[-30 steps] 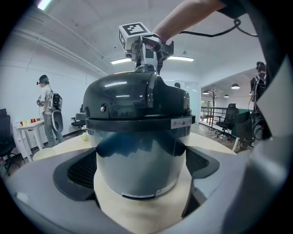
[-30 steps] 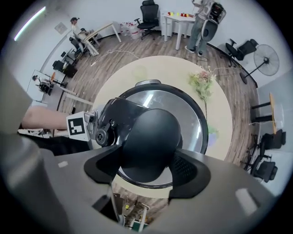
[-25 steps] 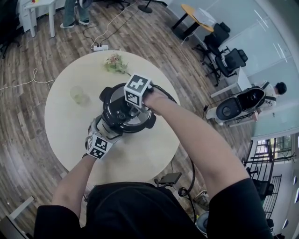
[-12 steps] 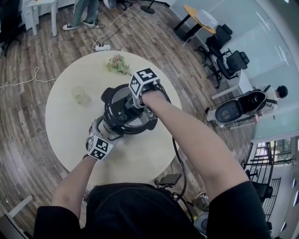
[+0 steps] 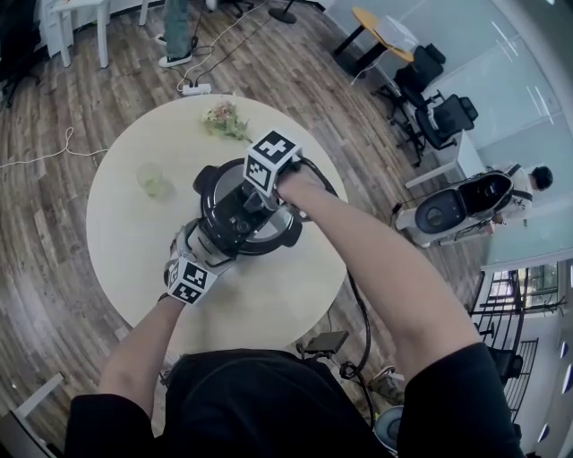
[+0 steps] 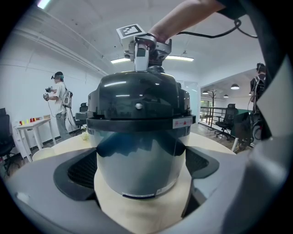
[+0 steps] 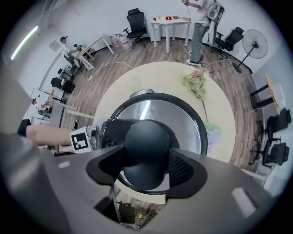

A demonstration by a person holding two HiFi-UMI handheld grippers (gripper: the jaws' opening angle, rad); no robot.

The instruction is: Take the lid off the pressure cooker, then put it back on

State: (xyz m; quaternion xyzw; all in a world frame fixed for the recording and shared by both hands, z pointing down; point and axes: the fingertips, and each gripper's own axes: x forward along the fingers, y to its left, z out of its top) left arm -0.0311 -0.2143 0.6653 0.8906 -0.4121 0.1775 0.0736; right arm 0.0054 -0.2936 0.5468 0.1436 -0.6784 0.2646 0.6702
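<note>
The black and steel pressure cooker stands in the middle of a round table, with its lid on. My right gripper points straight down onto the lid's black knob. Its jaws have just been closing and its pads now press the knob from both sides. My left gripper reaches in from the near left. Both its pads lie against the steel body, low on the pot.
A glass stands on the table to the left of the cooker, and a sprig of flowers lies at the far edge. The cooker's cord runs off to the right. A person stands beyond the table.
My right gripper has rolled a little on the knob, and its marker cube has shifted and turned. The left gripper and the cooker's body have stayed put.
</note>
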